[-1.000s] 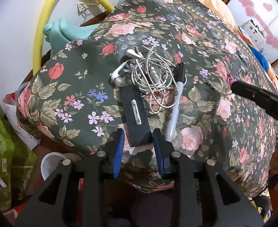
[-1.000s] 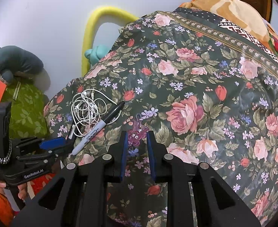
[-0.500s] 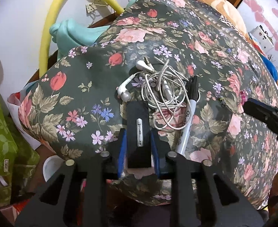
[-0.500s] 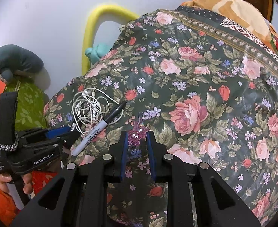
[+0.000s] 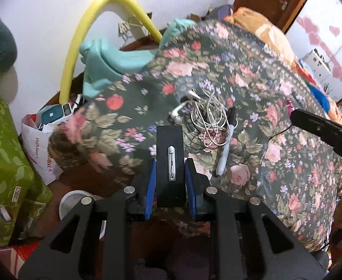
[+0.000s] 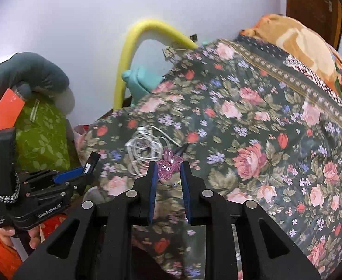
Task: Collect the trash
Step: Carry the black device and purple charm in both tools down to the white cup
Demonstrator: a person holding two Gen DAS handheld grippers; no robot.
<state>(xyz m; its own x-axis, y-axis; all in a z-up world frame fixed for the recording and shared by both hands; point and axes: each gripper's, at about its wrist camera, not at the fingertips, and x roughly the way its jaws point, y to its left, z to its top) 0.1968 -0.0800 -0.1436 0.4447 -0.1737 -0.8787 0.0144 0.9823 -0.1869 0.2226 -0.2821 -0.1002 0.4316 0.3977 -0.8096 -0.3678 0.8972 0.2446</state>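
My left gripper [image 5: 170, 175] is shut on a flat black rectangular card with a white clip [image 5: 170, 163] and holds it lifted off the floral bedspread [image 5: 275, 121]. It also shows in the right wrist view [image 6: 84, 171]. My right gripper [image 6: 167, 177] is shut on a small purple octopus-shaped charm [image 6: 167, 166], raised above the bedspread [image 6: 264, 140]. A tangle of white earphones [image 5: 205, 119] and a marker pen [image 5: 226, 142] lie on the bedspread just beyond the card. The earphones also show in the right wrist view [image 6: 145, 149].
A white plastic bag [image 5: 42, 140] holding boxes stands on the floor left of the bed, by a green leaf-print bag [image 5: 5, 163]. A yellow foam tube [image 5: 82, 42] arches against the wall. A white bowl [image 5: 73, 200] sits on the floor below.
My left gripper closed on the black card and lifted it back off the bedspread. My right gripper lifted the purple charm off the bedspread.
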